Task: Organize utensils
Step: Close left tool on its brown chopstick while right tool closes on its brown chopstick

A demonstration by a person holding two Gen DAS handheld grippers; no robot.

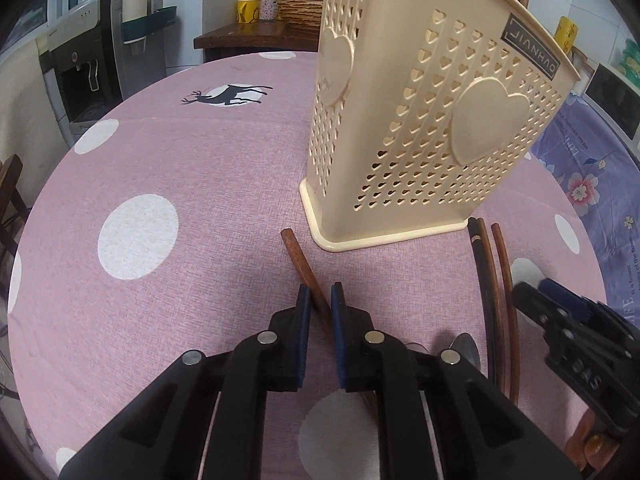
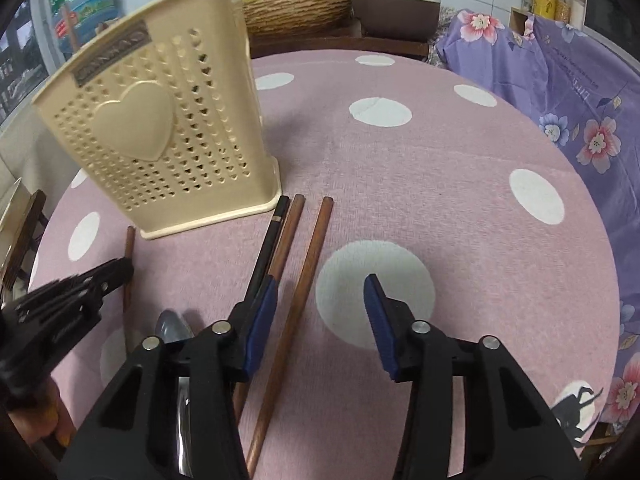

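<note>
Left claw (image 1: 318, 300) pinches the lone brown chopstick (image 1: 298, 258) at lower centre, so we should lift it level toward the cream holder (image 1: 404, 128) upper right while the right claw (image 2: 320, 292) stands half-wide.

A pink polka-dot tablecloth (image 1: 160, 168) spreads underneath, a deer print (image 1: 228, 95) at eleven o'clock; a purple floral cloth (image 2: 560, 92) drapes at two o'clock; a wicker basket (image 2: 296, 10) sits at twelve.

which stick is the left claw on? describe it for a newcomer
Find the cream perforated plastic utensil holder on the pink dotted tablecloth. The brown wooden chopstick lies alone off its front corner; the other three lie together further right.
</note>
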